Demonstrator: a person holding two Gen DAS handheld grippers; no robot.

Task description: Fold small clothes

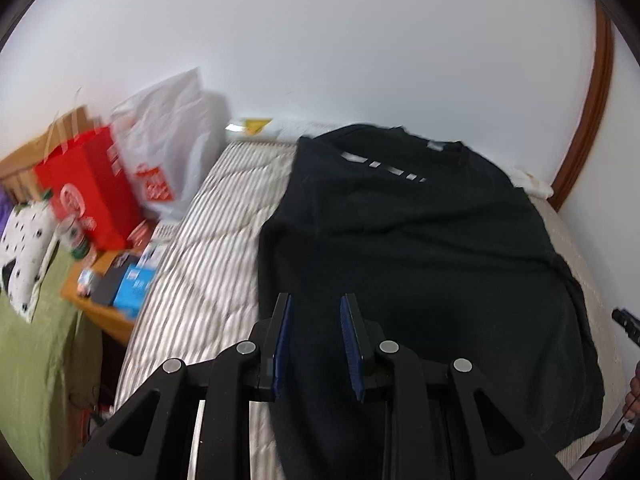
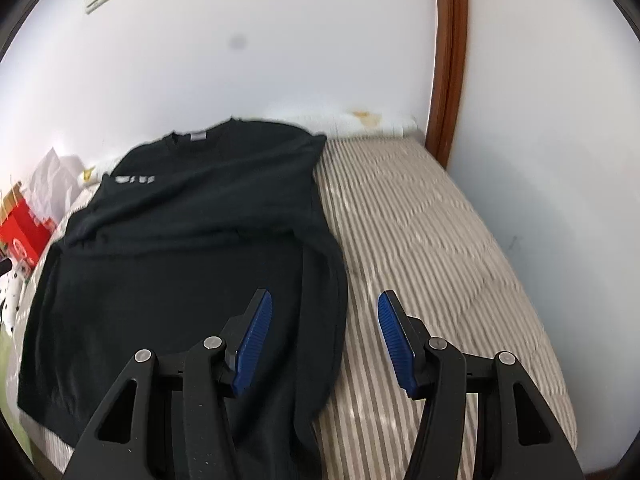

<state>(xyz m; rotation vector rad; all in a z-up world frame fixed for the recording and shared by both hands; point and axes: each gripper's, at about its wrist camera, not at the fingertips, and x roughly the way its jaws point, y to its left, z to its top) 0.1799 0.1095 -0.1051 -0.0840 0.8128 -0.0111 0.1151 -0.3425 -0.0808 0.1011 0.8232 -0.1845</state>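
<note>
both pairs of blue fingers hang parted and empty above the black shirt spread at frame centre on the striped mattress, so a shallow pinch could likely drag only one layer.

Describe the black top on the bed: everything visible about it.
The black top is a dark, soft-looking knit with a round neck, a small grey label inside the collar and a broken pale stripe across the chest. It lies front up on the striped mattress, collar toward the wall, sleeves folded in. Neither gripper holds it.
</note>
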